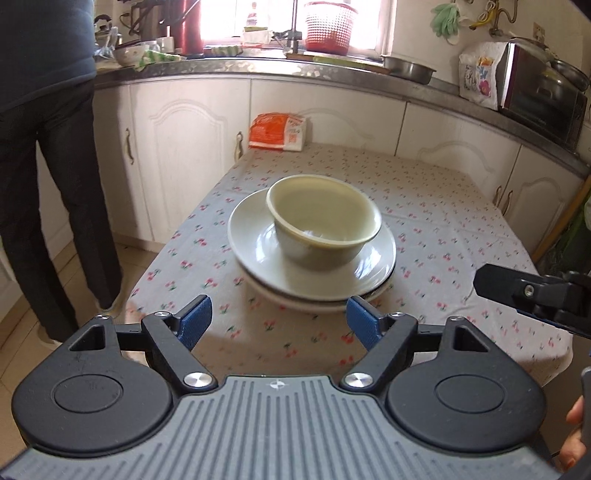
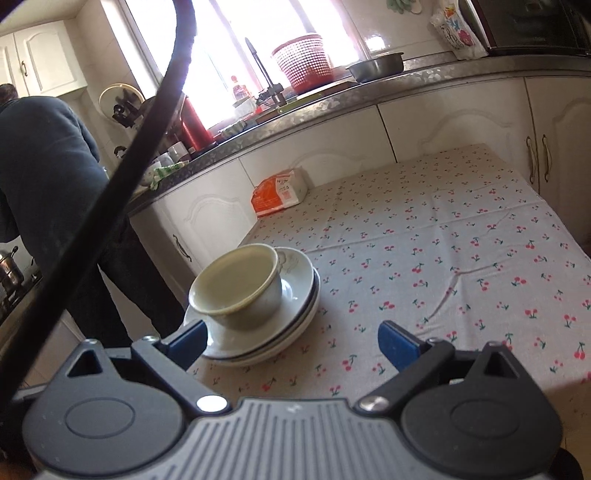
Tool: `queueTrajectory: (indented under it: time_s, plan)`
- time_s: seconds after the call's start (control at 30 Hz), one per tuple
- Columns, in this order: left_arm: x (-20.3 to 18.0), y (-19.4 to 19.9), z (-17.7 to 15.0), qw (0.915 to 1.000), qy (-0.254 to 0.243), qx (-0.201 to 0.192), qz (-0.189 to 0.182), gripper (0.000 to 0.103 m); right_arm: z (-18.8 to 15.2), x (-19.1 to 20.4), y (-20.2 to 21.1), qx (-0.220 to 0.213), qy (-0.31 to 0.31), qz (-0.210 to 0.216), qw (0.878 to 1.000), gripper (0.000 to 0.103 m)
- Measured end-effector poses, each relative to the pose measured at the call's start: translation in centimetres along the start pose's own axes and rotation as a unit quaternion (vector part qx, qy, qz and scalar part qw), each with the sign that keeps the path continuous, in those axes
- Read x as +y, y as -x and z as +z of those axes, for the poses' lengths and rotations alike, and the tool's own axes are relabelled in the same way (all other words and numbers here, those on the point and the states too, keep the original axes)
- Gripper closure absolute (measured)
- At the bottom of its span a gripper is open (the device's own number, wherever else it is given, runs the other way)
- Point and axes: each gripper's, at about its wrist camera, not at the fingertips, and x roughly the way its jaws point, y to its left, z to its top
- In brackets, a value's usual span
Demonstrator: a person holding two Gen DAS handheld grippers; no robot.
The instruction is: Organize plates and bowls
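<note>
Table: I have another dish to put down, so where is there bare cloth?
The table is bare right of the plates, up to the far cabinets. Its far left corner holds an orange packet; the bowl tops the plates near the left edge.

White cabinets (image 1: 188, 147), dark countertop (image 1: 229, 66), bright window (image 2: 236, 40), cherry-print tablecloth (image 2: 443, 236).

A cherry-print cloth (image 1: 424, 206) covers the bench. At its far left corner lies an orange and white packet (image 1: 279, 132), close to the white cabinets (image 1: 184, 147). On the counter beyond stand a red mesh basket (image 1: 330, 26) by the bright window, a steel basin (image 1: 408, 69) to its right, and a dark oven (image 1: 543, 90) at far right. A person in dark clothes (image 1: 44, 110) stands at far left.
</note>
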Motion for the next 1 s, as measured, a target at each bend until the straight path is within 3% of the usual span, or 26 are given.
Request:
queueTrajectory:
  time_s: [0.3, 1.0]
  plan:
    - [0.4, 1.3, -1.0, 0.9999, 0.001, -0.001, 0.011, 0.004, -1.5, 1.9, 0.7, 0.005, 0.036, -0.003, 0.999, 0.005]
    - [0.5, 1.4, -1.5, 0.9997, 0.009, -0.005, 0.021, 0.004, -2.4, 1.9, 0.8, 0.011, 0.037, -0.011, 0.999, 0.005]
